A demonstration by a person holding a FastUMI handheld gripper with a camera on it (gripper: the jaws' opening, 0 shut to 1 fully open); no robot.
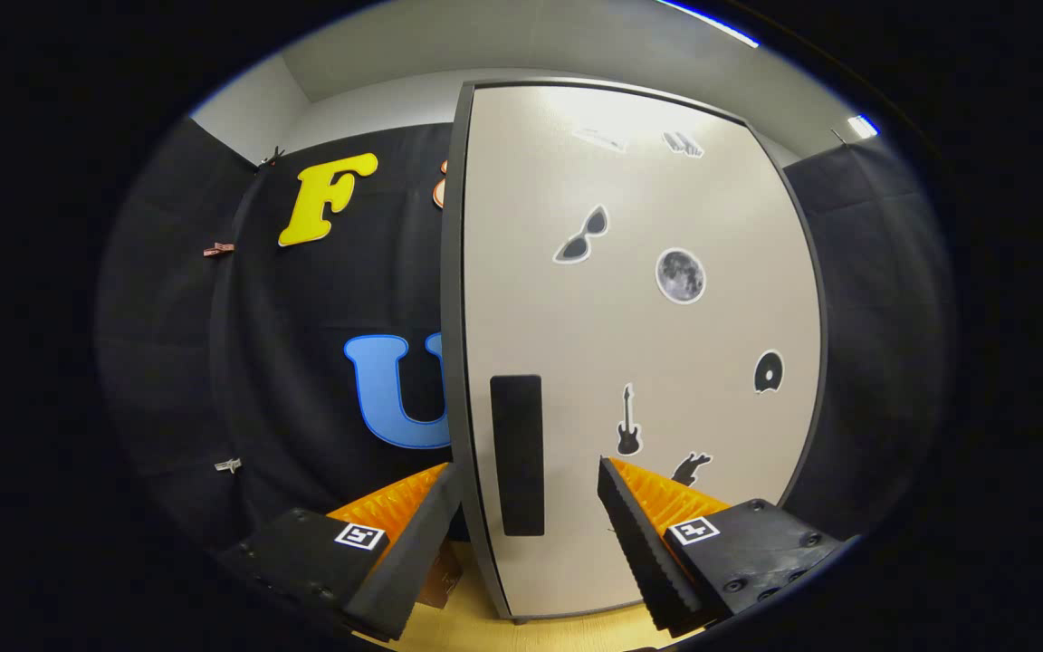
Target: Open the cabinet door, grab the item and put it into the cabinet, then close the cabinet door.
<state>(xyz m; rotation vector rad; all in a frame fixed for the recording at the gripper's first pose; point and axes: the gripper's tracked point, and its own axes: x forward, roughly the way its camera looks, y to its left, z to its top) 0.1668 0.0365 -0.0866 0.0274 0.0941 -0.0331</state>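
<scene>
The gripper [529, 516] sits spread wide at the cabinet door [639, 326], its fingers straddling the door's free edge. The dark upright handle [517, 455] stands between them, untouched by either. Ahead on the pale door panel: sunglasses [582, 235], moon [680, 275] and guitar [628, 421] stickers. A wooden tabletop [449, 625] lies below.

Overhead glare, sharp, fisheye-bent edges

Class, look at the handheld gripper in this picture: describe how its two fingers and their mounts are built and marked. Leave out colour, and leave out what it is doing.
The gripper has two wedge-shaped fingers with ribbed backs and finely toothed inner faces. Each sits on a blocky mount carrying a small square printed marker; the right mount shows round screw heads. No cables are visible.
</scene>
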